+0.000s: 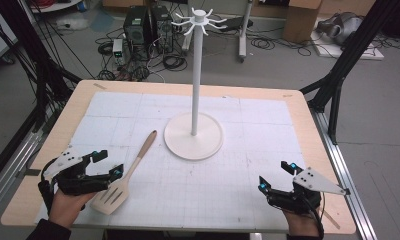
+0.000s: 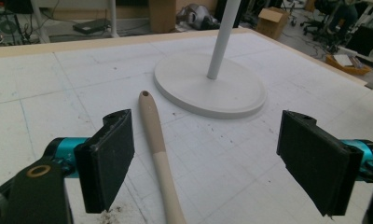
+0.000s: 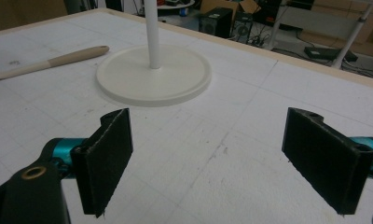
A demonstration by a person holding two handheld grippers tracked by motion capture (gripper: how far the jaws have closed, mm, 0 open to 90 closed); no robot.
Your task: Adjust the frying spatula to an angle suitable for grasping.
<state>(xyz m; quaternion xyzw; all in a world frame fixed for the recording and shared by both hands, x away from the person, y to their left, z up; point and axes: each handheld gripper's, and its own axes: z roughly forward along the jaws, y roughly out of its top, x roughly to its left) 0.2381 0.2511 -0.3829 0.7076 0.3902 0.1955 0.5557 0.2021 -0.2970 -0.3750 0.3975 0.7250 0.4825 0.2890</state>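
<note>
Wood of the spatula's handle (image 2: 155,140) ran up between the jaws of the left gripper (image 2: 205,158), which stood wide apart and empty, the handle lying nearer the jaw on that gripper's left than the one on its right. From the high view the spatula (image 1: 129,172) lay flat on the tabletop (image 1: 153,105), its slotted blade just beside the left gripper (image 1: 107,163) and its holed tip pointing ahead toward the stand's round base (image 1: 193,136), near it but apart. The right gripper (image 1: 274,176) also sat with its jaws spread and nothing between them, resting low on the tabletop well away from the spatula, with the base ahead of it and to its left. The step in hand looked like a grasp of the handle, probably so the tool could go up to the hooks (image 1: 200,21) at the top of the white pole (image 1: 195,80). To do it well, the left gripper would have needed to shift a little to its own left to centre the handle, drop until the pads bracketed the wood without scraping the mat, and close across the narrow shaft rather than the blade. A grip away from the holed tip would have kept that hole free for a hook.
</note>
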